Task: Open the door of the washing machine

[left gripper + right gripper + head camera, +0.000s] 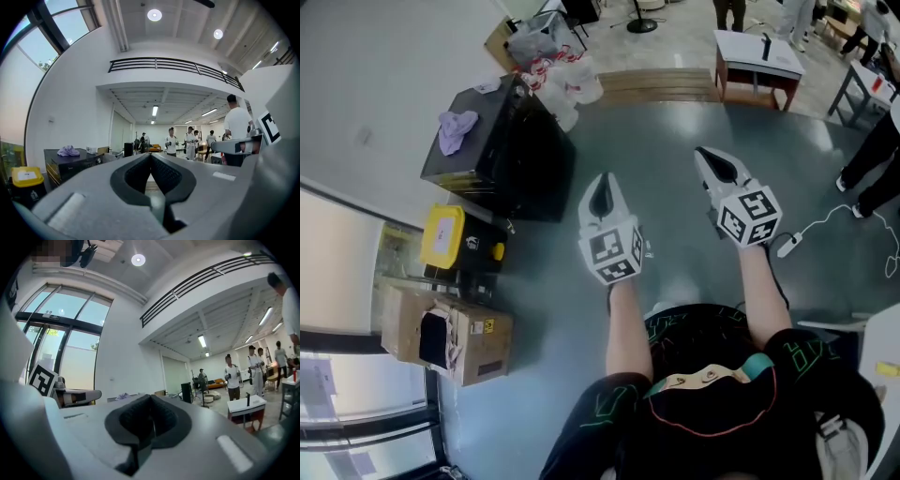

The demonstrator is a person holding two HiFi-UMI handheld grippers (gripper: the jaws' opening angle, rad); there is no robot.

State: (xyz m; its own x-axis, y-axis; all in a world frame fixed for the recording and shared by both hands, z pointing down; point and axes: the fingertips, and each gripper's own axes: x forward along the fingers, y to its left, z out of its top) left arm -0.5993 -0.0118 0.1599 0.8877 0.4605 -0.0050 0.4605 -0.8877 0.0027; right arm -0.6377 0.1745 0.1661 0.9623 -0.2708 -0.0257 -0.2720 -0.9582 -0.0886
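Observation:
The washing machine (502, 150) is a black box standing on the floor at the left, with a purple cloth (457, 128) on its top; its door is not visible from here. My left gripper (600, 190) is held level in front of me, right of the machine and apart from it, jaws shut with nothing between them. My right gripper (715, 163) is further right, also shut with nothing in it. In the left gripper view the machine (70, 164) lies low at the left, beyond the shut left gripper (151, 157). The right gripper view shows the shut right gripper (151, 399) facing the hall.
A yellow-lidded bin (442, 234) and a cardboard box (450, 337) stand near the window wall at the left. Plastic bags (567, 80) lie behind the machine. A white table (757, 56) stands far ahead. A cable with a power strip (789, 246) lies at the right. Several people stand in the hall.

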